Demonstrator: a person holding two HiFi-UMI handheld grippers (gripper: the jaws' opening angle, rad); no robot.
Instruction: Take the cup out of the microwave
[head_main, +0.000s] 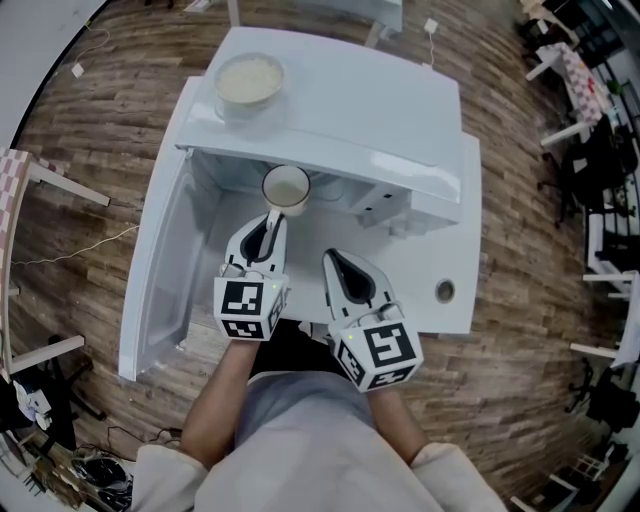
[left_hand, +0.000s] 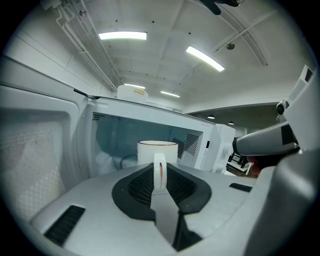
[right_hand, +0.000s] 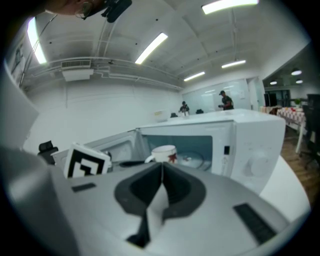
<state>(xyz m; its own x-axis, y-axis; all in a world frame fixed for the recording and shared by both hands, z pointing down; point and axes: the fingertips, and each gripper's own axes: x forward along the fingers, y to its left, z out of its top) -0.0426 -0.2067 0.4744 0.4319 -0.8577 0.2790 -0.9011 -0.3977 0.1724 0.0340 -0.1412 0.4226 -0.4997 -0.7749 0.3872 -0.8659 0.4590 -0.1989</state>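
L hand-held gripper (left_hand: 159, 172) clamped narrow on handle of white ceramic cup w/ brown rim (left_hand: 157, 151), cup at mouth of open white microwave (head_main: 340, 110). R hand-held gripper (right_hand: 161, 167) jaws together, empty, alongside. Risk: handle-only pinch, cup may swivel, tip or clip microwave frame coming out

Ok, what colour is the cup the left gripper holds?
The cup is white with a red mark on its side, best seen in the right gripper view.

The left tool (left_hand: 159, 172) hides the lower half of the cup (left_hand: 157, 149), and 2 distant people (right_hand: 226, 101) are only blurs
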